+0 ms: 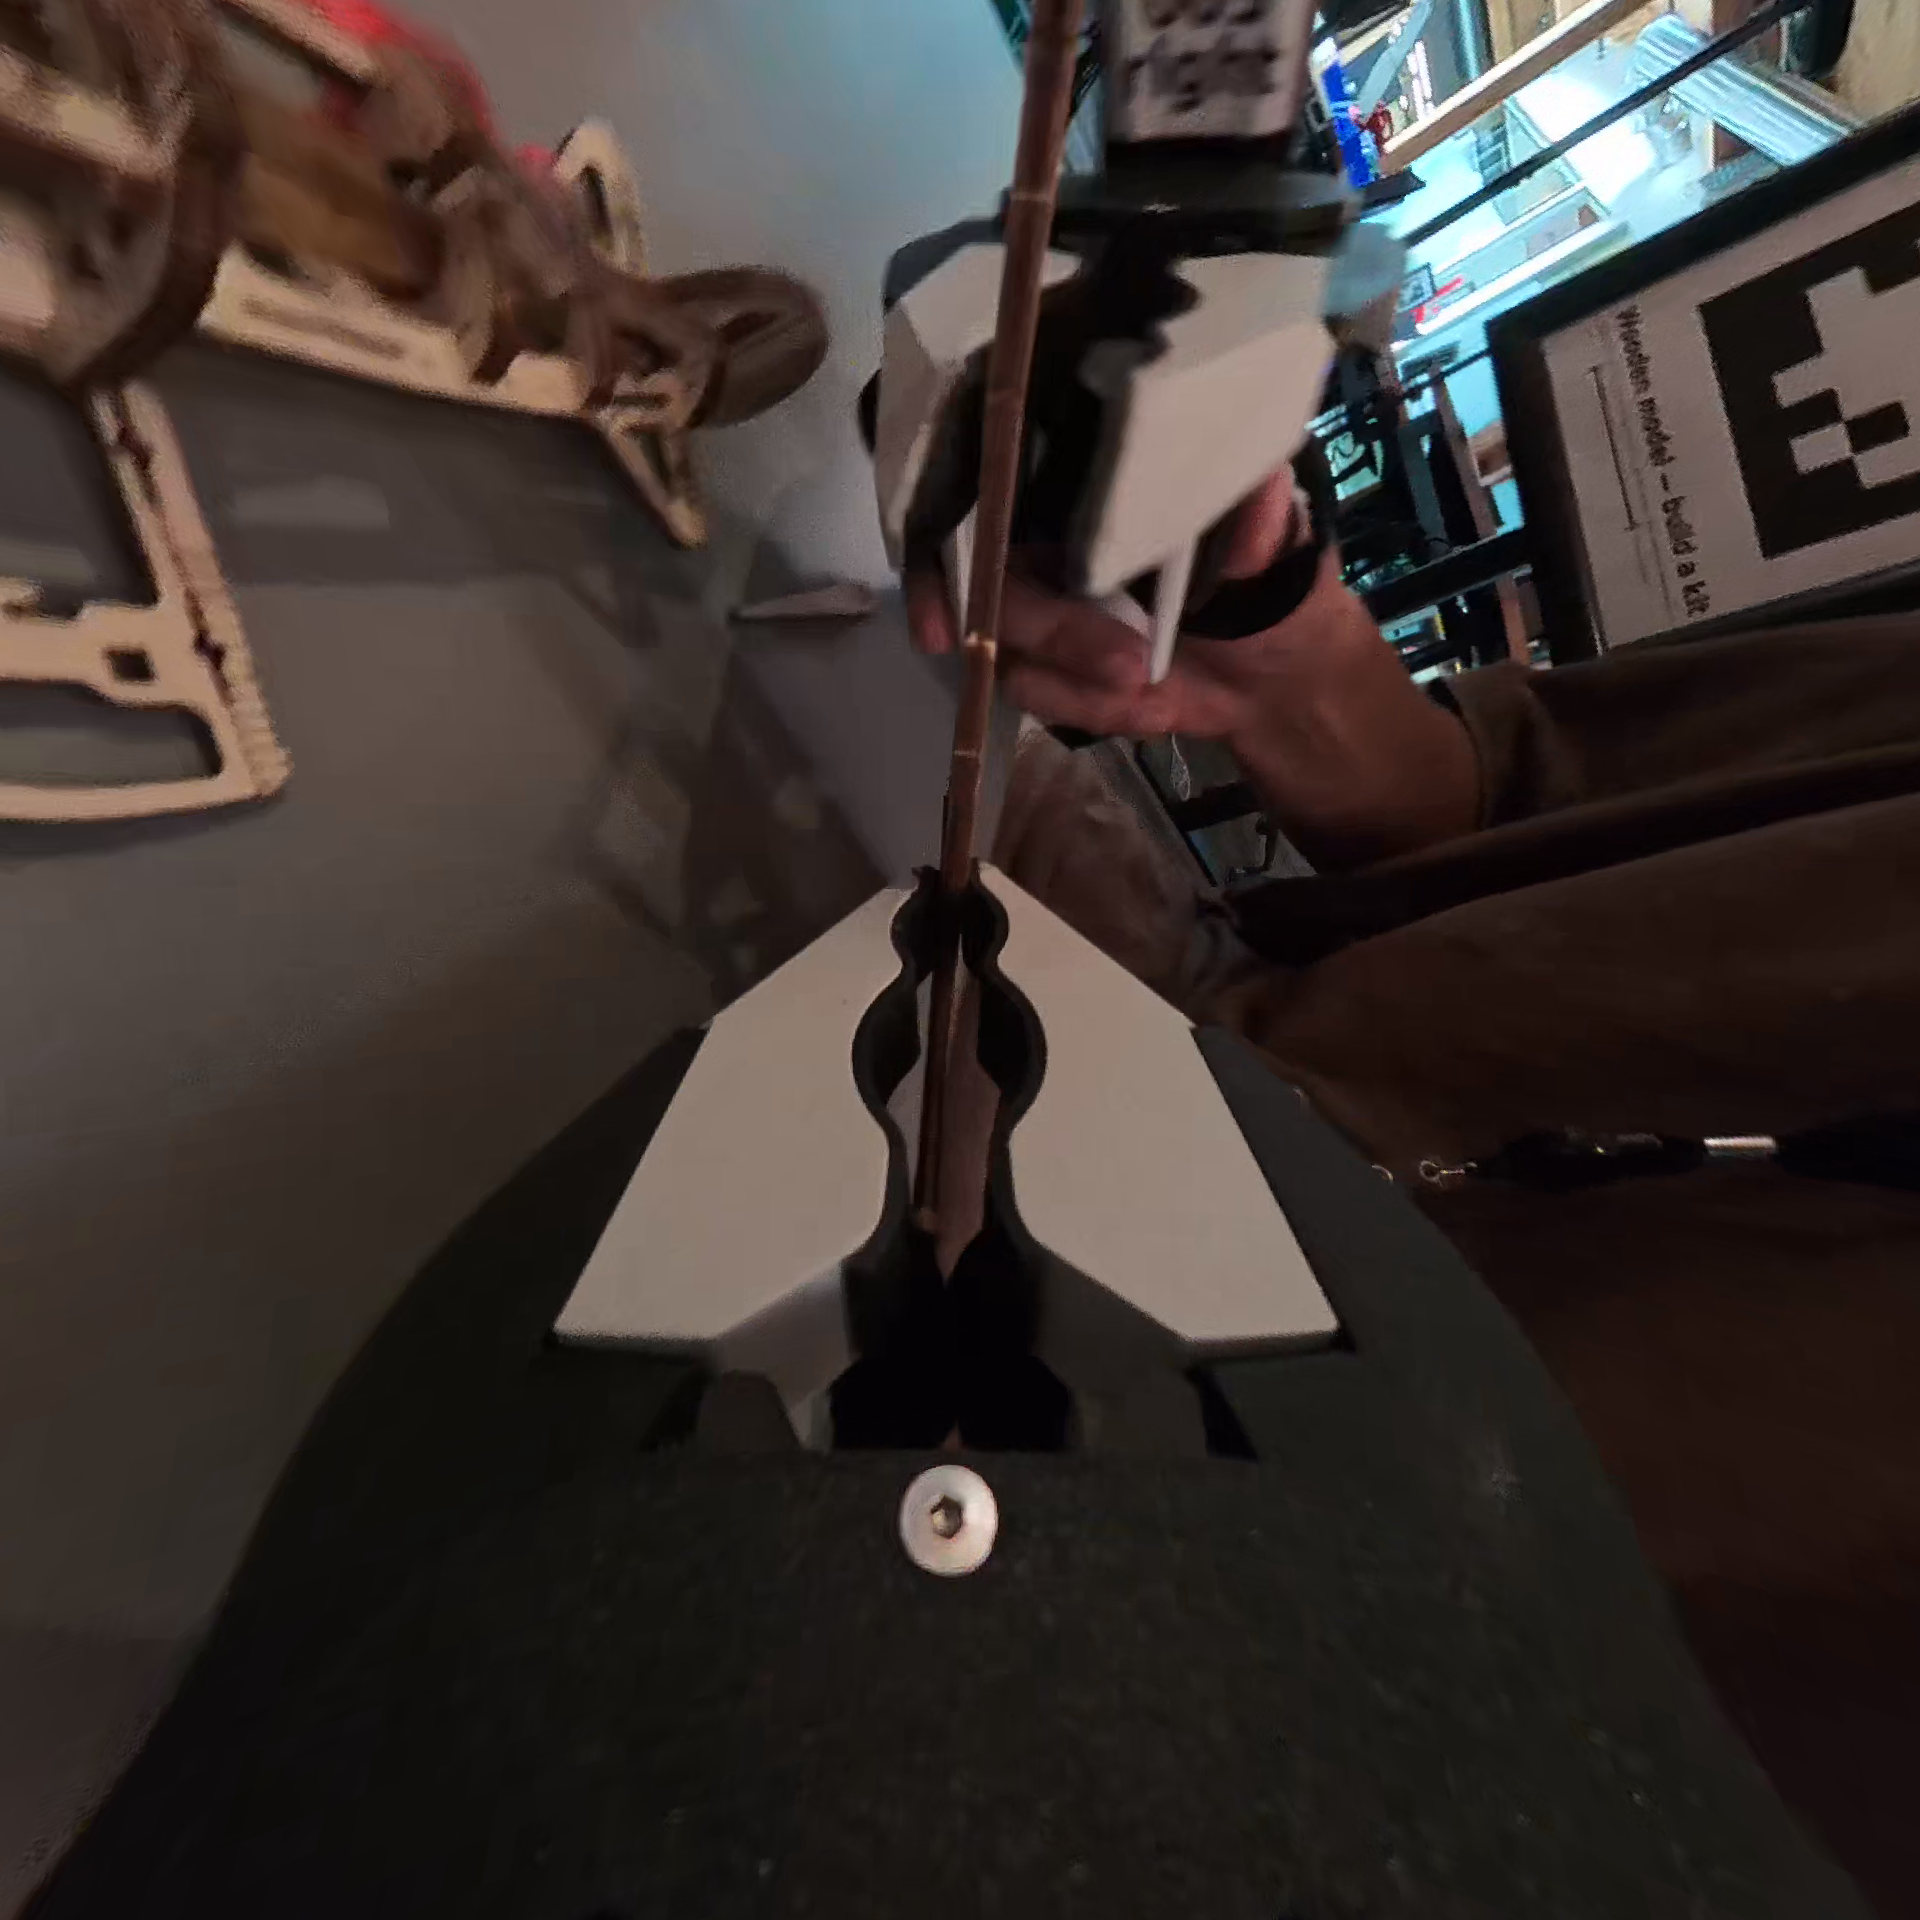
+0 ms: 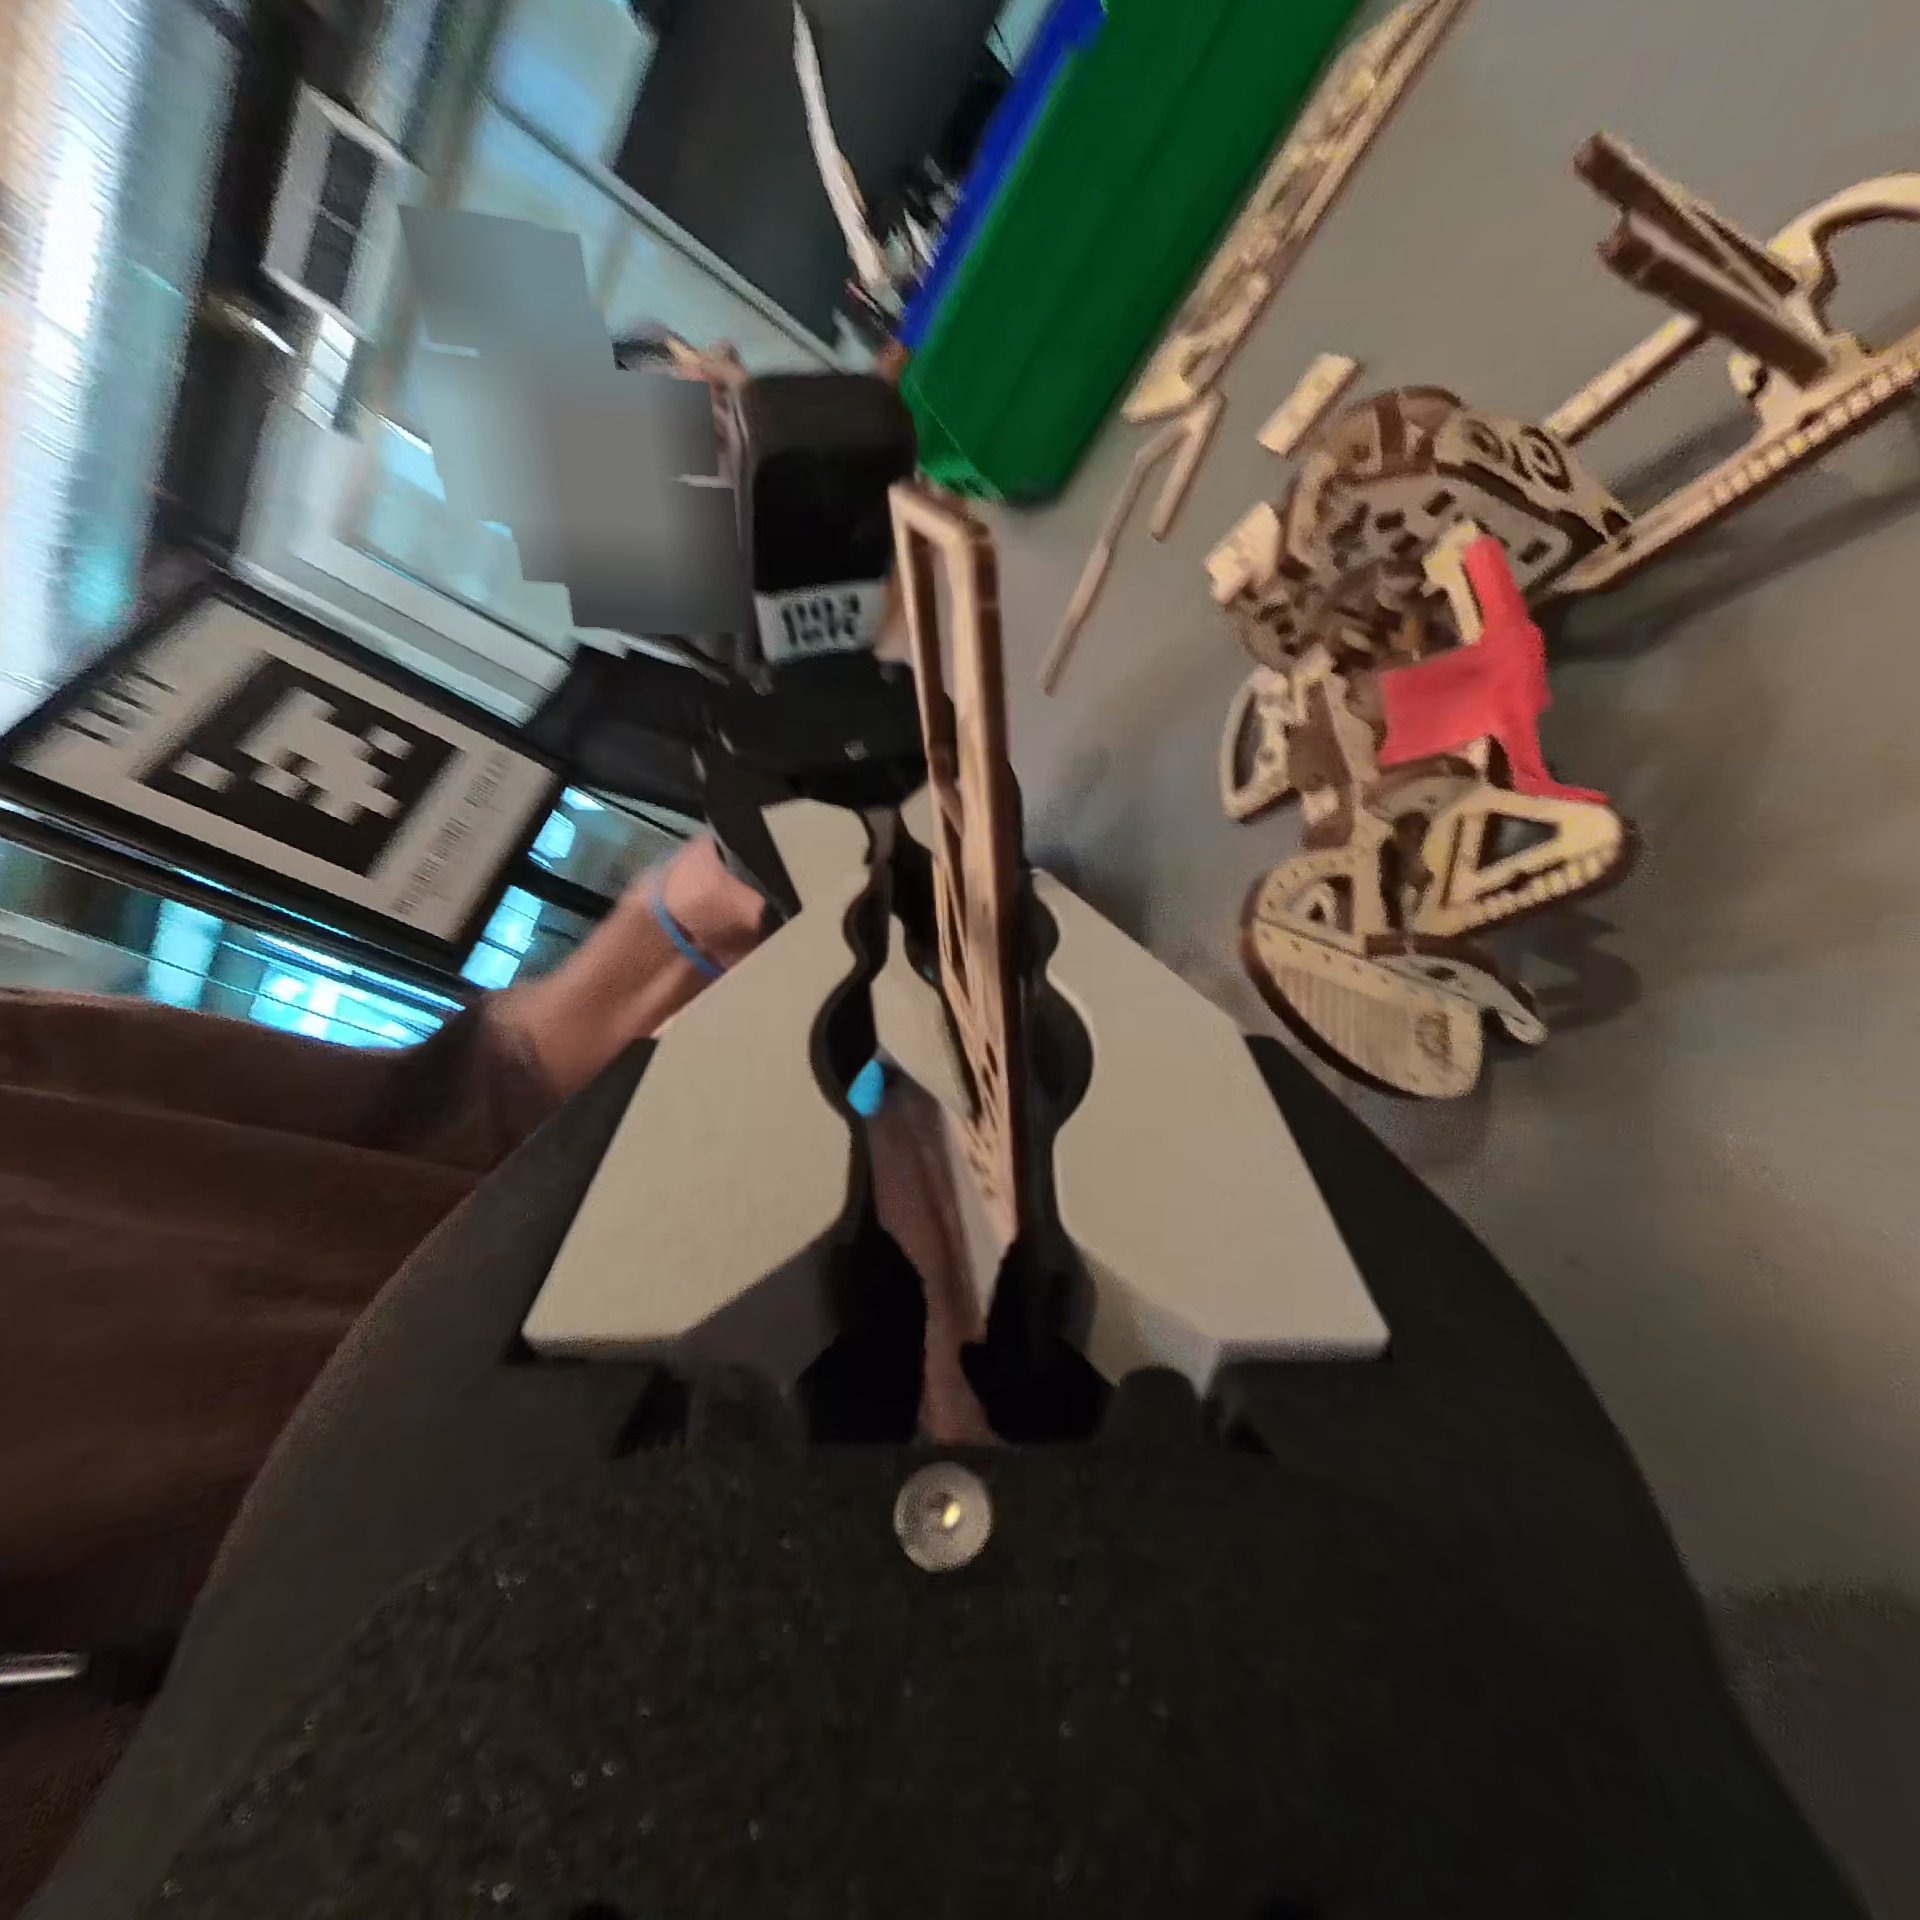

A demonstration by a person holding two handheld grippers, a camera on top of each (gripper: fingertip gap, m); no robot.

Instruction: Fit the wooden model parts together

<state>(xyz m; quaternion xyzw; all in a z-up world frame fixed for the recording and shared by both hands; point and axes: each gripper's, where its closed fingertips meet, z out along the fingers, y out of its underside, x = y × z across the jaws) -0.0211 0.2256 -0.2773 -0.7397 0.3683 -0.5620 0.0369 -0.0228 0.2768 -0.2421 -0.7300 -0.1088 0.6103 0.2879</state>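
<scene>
With the thin wooden sheet (image 1: 982, 582) pinched edge-on in the closed left gripper (image 1: 951, 914) and also clamped by the right gripper (image 2: 951, 935), above the grey table (image 2: 1714, 1247), near the half-built model (image 2: 1423, 748), twisting should be avoided.

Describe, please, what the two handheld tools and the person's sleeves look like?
Both the left tool and right tool have pale grey wedge-shaped fingers with wavy black inner pads, a speckled black body and a silver hex screw. Brown sleeves; blue wristband.
</scene>
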